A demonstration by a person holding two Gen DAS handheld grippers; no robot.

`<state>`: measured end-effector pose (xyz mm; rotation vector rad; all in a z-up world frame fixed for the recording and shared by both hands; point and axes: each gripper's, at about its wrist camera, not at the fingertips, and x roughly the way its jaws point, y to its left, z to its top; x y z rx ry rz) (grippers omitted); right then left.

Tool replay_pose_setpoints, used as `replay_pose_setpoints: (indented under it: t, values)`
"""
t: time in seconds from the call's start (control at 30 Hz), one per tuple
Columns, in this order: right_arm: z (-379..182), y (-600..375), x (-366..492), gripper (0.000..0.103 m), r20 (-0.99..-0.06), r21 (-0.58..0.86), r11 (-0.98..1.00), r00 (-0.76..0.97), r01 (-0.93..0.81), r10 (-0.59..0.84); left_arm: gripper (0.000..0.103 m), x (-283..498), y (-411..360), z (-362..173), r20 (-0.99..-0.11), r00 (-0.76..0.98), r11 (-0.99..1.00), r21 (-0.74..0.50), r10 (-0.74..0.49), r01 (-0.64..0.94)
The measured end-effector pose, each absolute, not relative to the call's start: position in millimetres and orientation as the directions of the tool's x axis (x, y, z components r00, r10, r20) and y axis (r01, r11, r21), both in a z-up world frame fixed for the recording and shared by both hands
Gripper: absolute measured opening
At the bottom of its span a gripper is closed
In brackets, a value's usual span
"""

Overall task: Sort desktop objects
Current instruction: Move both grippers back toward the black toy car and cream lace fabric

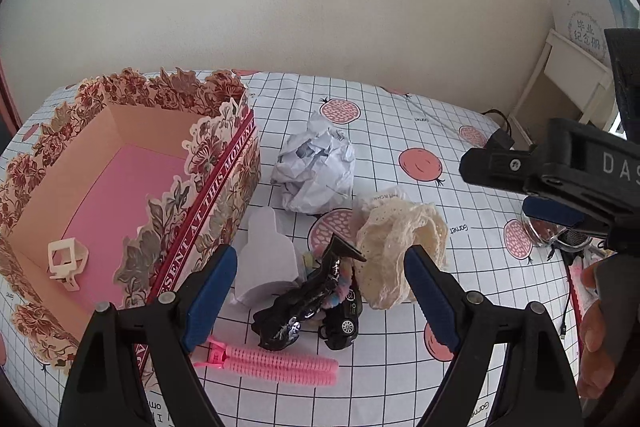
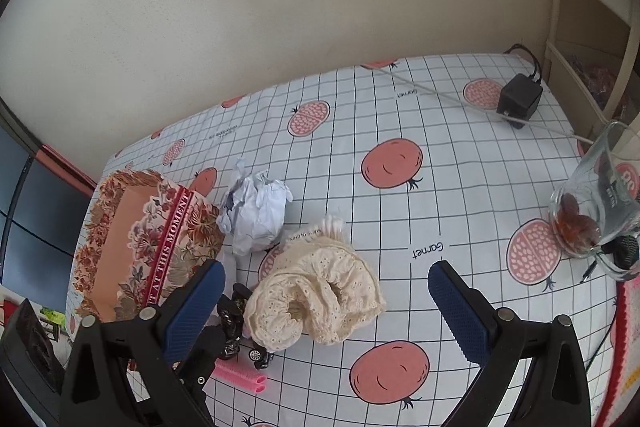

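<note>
I see a floral box [image 1: 132, 187], open, holding a white clip [image 1: 66, 263]. Beside it lie crumpled paper [image 1: 316, 167], a cream lace cloth [image 1: 400, 247], a black toy car [image 1: 344, 323] and a pink hair roller [image 1: 276, 363].

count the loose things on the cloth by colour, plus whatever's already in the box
White: 2, crumpled paper and paper cutout
Cream: 1, lace fabric
Black: 2, shiny wrapper and toy car
Pink: 1, hair roller
In the floral box: 1, cream clip
Total: 7
</note>
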<state>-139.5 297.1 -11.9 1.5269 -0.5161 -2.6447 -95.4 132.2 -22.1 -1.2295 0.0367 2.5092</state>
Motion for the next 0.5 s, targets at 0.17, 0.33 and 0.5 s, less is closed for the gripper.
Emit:
replay_pose_setpoints:
  t: [0.17, 0.33, 0.5]
  values:
    - [-38.9, 290.2, -143.8, 0.103, -0.862, 0.316, -0.94, -0.453, -0.128, -0.228, 0.086, -99.4, 132.7, -30.6, -0.791, -0.544, -0.942, -0.114, 0.279, -0.317]
    - [-59.1, 282.9, -146.2, 0.103, -0.883, 0.314, -0.94, -0.405, -0.131, -0.238, 0.083, -102.4, 131.1, -38.5, -0.815, -0.52, -0.947, -0.102, 0.254, -0.303]
    - [-76.6, 277.4, -148.4, 0.103, -0.899, 0.315, -0.937, -0.365, -0.153, -0.243, 0.078, -102.5, 133.2, -45.0, -0.833, -0.501, -0.95, -0.088, 0.235, -0.3]
